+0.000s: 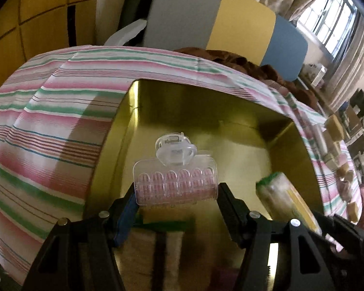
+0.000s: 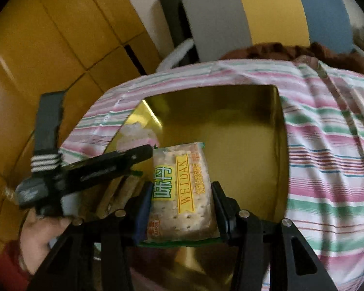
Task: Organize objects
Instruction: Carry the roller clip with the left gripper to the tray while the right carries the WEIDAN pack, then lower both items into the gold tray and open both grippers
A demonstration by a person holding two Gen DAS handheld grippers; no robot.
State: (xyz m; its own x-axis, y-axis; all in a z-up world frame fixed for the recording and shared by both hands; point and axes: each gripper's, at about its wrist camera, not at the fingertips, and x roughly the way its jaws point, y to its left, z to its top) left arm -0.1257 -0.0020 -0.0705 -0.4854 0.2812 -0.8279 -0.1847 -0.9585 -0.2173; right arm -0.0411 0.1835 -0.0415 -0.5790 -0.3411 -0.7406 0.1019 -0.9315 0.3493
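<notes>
Both grippers are loaded and hang over the gold tin (image 1: 274, 131) that sits on the striped cloth (image 1: 48, 126). My left gripper (image 1: 177, 194) is clamped on the clear hair-roller clip (image 1: 176, 181), its pads on the two ends of the pink roller; my right gripper (image 2: 180, 206) pinches the cracker packet (image 2: 182, 189) by its long sides. I judge this to be the placing step: each item is above the tin's near half, not yet set down. More packets (image 1: 153, 242) already lie against the near wall. Next I need to lower each piece onto bare floor toward the far corners, then let go without the two tools colliding.
</notes>
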